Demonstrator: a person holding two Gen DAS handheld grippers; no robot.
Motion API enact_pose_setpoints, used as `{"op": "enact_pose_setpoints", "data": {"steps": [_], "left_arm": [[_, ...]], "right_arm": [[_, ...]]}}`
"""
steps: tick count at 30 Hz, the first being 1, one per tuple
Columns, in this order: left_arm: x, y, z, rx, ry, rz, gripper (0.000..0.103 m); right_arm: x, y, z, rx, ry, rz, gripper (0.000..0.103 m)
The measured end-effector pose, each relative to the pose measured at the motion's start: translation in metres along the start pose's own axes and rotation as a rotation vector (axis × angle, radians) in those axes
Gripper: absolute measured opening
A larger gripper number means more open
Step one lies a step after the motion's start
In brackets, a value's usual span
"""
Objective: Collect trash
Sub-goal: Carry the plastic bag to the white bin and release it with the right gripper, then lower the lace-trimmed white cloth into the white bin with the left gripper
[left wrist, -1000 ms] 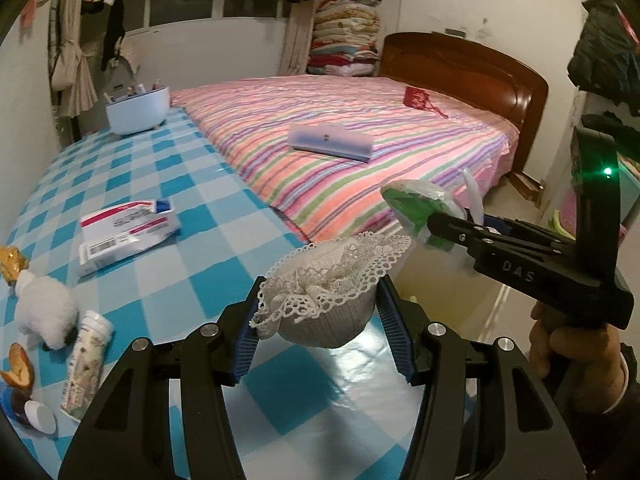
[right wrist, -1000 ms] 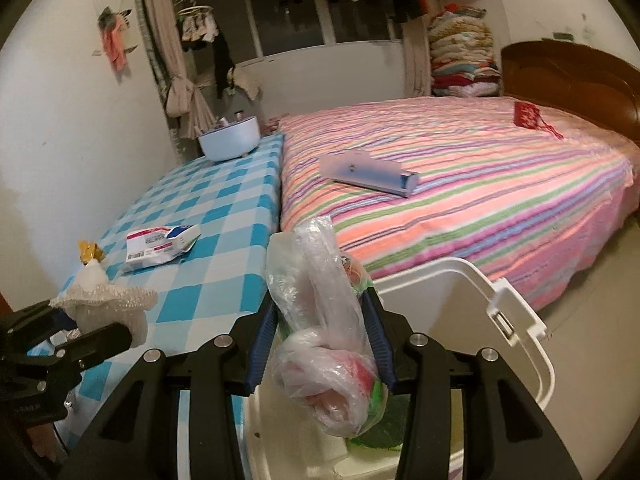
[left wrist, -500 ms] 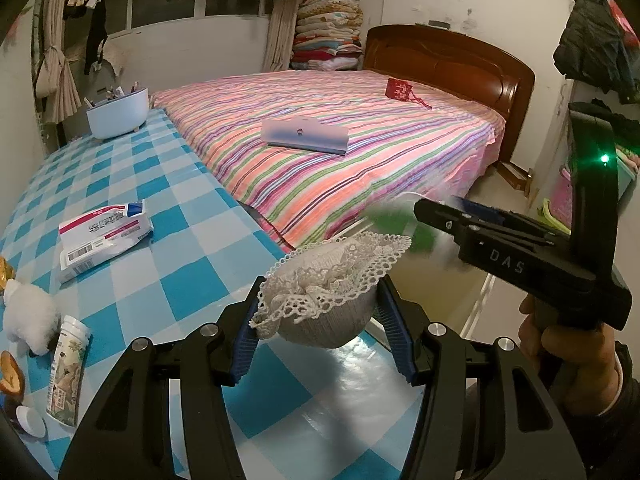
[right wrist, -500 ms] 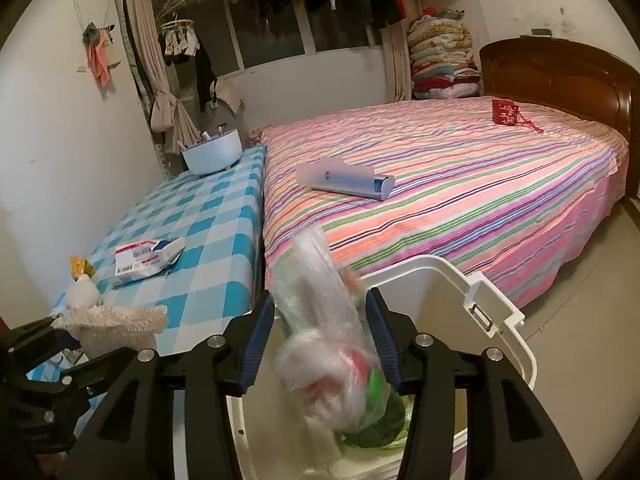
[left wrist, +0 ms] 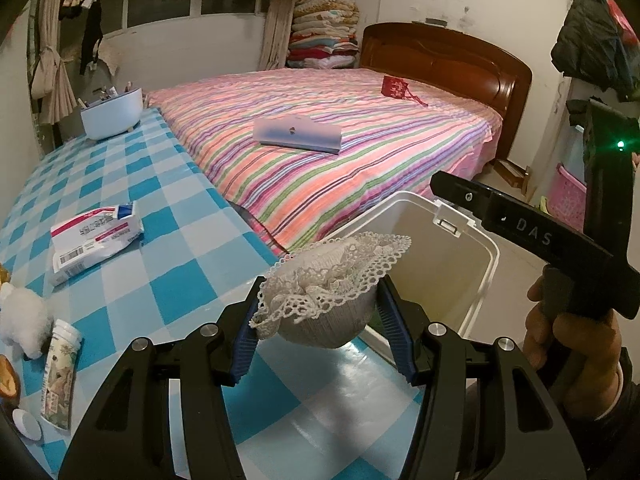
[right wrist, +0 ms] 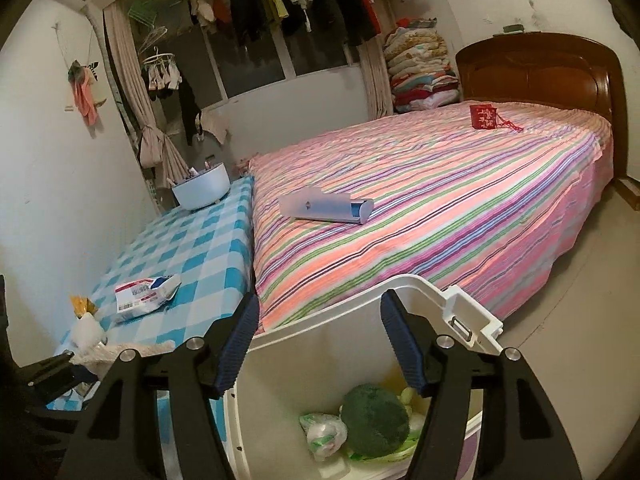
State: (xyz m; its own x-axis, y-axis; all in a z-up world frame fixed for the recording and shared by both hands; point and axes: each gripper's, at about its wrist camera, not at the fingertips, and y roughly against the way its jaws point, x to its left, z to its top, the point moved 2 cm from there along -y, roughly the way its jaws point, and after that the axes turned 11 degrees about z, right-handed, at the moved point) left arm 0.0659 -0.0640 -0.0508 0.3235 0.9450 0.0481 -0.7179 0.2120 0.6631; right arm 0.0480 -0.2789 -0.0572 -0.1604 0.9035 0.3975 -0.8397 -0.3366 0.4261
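Observation:
My left gripper (left wrist: pixel 320 312) is shut on a white lace-edged cloth cup (left wrist: pixel 328 280), held above the near corner of the checked table, beside the bin. The white trash bin (left wrist: pixel 476 248) stands open on the floor between the table and the bed. My right gripper (right wrist: pixel 320 320) hovers over the bin (right wrist: pixel 420 284); its jaws are opening with nothing between them. A knotted clear plastic bag (right wrist: pixel 326 436) lies at the bottom of the bin next to a round dark green lump (right wrist: pixel 376 420). A hand (left wrist: pixel 568 344) grips the right tool's handle.
The blue checked table (left wrist: pixel 120 184) carries a red and white packet (left wrist: pixel 96 236), a printed tube (left wrist: pixel 60 372), a white plush toy (left wrist: pixel 20 320) and a pale bowl (left wrist: pixel 112 114). On the striped bed (left wrist: pixel 380 168) lie a lilac case (left wrist: pixel 298 136) and a red pouch (left wrist: pixel 396 86).
The right gripper's jaws have spread and the plastic bag has dropped from them into the bin. The left gripper keeps its hold on the lace cup.

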Motion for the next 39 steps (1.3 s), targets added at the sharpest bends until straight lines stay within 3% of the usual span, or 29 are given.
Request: {"op": "enact_pose_setpoints", "data": {"steps": [12, 14, 18, 20, 23, 33, 39], "left_arm": [[-0.032, -0.019, 0.012, 0.017, -0.031, -0.059, 0.058], [-0.036, -0.018, 0.013, 0.003, -0.029, -0.059, 0.066], [-0.042, -0.018, 0.016, -0.014, -0.032, -0.075, 0.072], [-0.042, -0.016, 0.016, -0.028, -0.035, -0.051, 0.092], [-0.039, -0.011, 0.015, -0.064, -0.042, -0.010, 0.092], [-0.005, -0.004, 0.006, -0.057, 0.002, 0.060, 0.092], [0.020, 0.011, -0.002, -0.088, 0.023, 0.149, 0.092]], "right_arm": [[-0.018, 0.020, 0.008, -0.099, -0.066, -0.016, 0.062], [-0.021, 0.021, 0.009, -0.103, -0.072, -0.019, 0.062], [-0.024, 0.022, 0.009, -0.101, -0.075, -0.023, 0.062], [-0.025, 0.023, 0.010, -0.102, -0.077, -0.024, 0.062], [-0.028, 0.023, 0.010, -0.098, -0.086, -0.020, 0.062], [-0.011, 0.013, 0.007, -0.064, -0.058, 0.008, 0.062], [0.008, 0.001, 0.003, -0.030, -0.028, 0.032, 0.062]]}}
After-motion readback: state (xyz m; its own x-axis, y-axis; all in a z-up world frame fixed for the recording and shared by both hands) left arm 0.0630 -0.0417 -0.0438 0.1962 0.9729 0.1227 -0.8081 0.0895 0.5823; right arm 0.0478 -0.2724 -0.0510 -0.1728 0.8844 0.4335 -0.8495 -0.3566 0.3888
